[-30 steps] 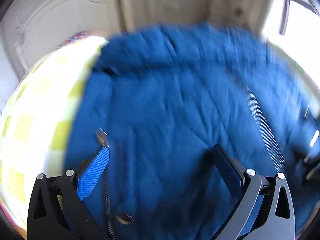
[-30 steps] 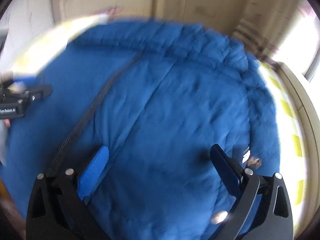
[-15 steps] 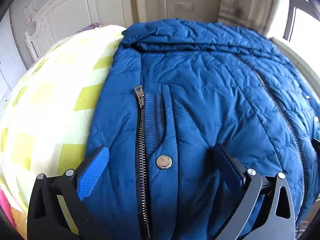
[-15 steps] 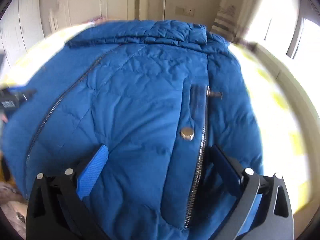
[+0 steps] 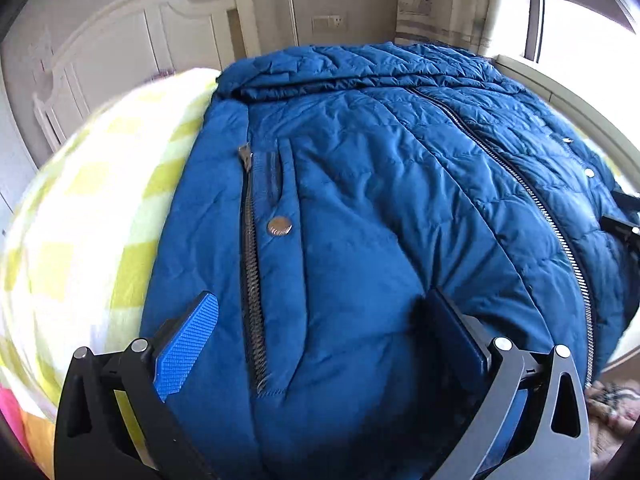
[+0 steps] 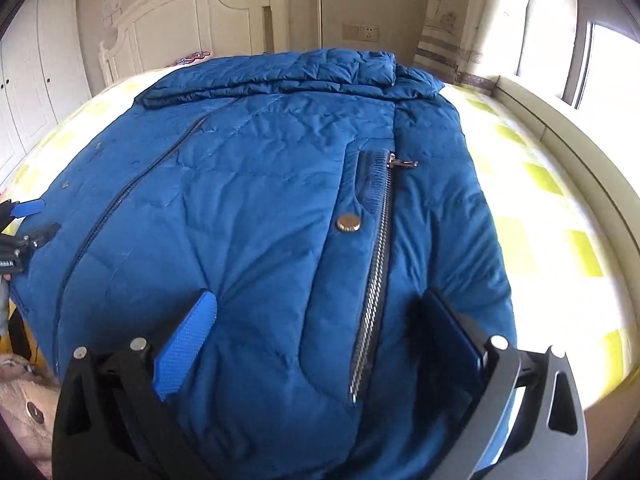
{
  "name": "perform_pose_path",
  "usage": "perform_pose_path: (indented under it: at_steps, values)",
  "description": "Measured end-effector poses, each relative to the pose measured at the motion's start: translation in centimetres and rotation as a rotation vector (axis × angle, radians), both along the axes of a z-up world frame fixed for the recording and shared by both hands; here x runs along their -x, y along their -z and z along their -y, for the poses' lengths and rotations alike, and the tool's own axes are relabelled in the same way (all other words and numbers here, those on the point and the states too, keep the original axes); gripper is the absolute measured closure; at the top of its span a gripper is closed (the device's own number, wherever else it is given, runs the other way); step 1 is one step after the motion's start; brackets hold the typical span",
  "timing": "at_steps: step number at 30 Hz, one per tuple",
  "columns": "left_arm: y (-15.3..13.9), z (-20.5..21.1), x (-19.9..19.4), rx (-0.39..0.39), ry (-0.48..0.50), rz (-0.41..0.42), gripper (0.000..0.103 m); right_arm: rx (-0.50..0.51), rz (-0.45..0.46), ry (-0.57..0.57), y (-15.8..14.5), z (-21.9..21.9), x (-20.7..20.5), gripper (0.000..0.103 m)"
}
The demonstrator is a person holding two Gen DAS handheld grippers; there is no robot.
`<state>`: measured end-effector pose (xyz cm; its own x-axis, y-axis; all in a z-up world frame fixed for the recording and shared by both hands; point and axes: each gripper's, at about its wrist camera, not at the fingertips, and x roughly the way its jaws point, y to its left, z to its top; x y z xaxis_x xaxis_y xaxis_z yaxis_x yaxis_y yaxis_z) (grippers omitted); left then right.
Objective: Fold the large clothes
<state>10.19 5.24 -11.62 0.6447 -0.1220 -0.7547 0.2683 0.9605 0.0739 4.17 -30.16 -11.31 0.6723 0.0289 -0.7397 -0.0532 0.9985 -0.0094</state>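
Note:
A large blue quilted jacket (image 5: 380, 184) lies front up on a bed, zipped, with its sleeves folded across the top. It also fills the right wrist view (image 6: 260, 208). My left gripper (image 5: 320, 332) is open above the jacket's hem, around the left pocket zipper (image 5: 250, 280). My right gripper (image 6: 316, 332) is open above the hem, around the right pocket zipper (image 6: 376, 272). The left gripper shows at the left edge of the right wrist view (image 6: 24, 220). Neither gripper holds anything.
The bed has a yellow and white checked sheet (image 5: 92, 208), which also shows in the right wrist view (image 6: 552, 216). A white headboard (image 6: 192, 20) stands behind. A window ledge (image 6: 560, 128) runs along the right. Pink fabric (image 6: 24, 392) lies below the bed's near edge.
Both grippers have pulled back toward the hem and risen, so more of the jacket is visible. The earlier blur has settled. Both stay open.

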Motion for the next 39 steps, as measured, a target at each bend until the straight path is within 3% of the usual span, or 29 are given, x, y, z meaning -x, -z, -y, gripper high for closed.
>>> perform_pose_path:
  at_steps: [4, 7, 12, 14, 17, 18, 21, 22, 24, 26, 28, 29, 33, 39]
  values:
    - [-0.6, -2.7, 2.6, 0.019, -0.032, 0.044, 0.004, 0.018, 0.047, 0.004, -0.7, 0.9, 3.6, 0.002]
    - [1.0, -4.5, 3.8, 0.059, -0.021, 0.046, 0.004, -0.016, 0.077, -0.006, 0.7, 1.9, 4.7, 0.002]
    - [0.1, -5.1, 5.5, 0.042, -0.021, 0.085, 0.004, -0.005, 0.075, 0.009, -1.0, 2.3, 6.3, 0.003]
    - [-0.2, -6.1, 5.6, 0.051, -0.043, 0.101, 0.004, -0.017, 0.095, 0.065, -1.4, 3.6, 6.8, 0.003]
    - [0.7, -8.1, 4.7, 0.15, -0.079, 0.037, 0.004, -0.092, 0.067, 0.162, -0.6, 6.3, 7.4, 0.003]
    - [0.6, -8.3, 5.0, 0.164, -0.082, 0.051, 0.004, -0.101, 0.06, 0.173, -0.3, 6.7, 7.5, 0.004]
    - [0.8, -7.7, 5.5, 0.133, -0.062, 0.047, 0.004, -0.091, 0.081, 0.159, 0.1, 6.3, 8.4, 0.008]
    - [0.8, -7.5, 5.8, 0.126, -0.056, 0.049, 0.005, -0.085, 0.09, 0.14, 0.2, 5.8, 8.8, 0.009]
    - [1.0, -7.0, 6.8, 0.125, -0.039, 0.055, 0.005, -0.062, 0.109, 0.105, 0.4, 4.7, 9.5, 0.024]
    - [1.2, -6.8, 7.5, 0.117, -0.034, 0.056, 0.005, -0.05, 0.121, 0.106, 0.5, 4.0, 9.8, 0.032]
    - [1.1, -7.3, 8.0, 0.154, -0.039, 0.067, 0.018, -0.064, 0.147, 0.108, 0.4, 4.1, 9.9, 0.048]
    - [0.9, -7.5, 7.9, 0.164, -0.047, 0.069, 0.02, -0.071, 0.151, 0.106, 0.3, 4.3, 9.7, 0.05]
    - [0.7, -7.2, 6.4, 0.144, -0.044, 0.058, 0.019, -0.057, 0.135, 0.075, 0.4, 4.4, 8.3, 0.042]
    - [0.7, -6.9, 6.2, 0.1, -0.015, 0.009, 0.018, -0.048, 0.136, 0.054, 0.5, 4.2, 8.9, 0.04]
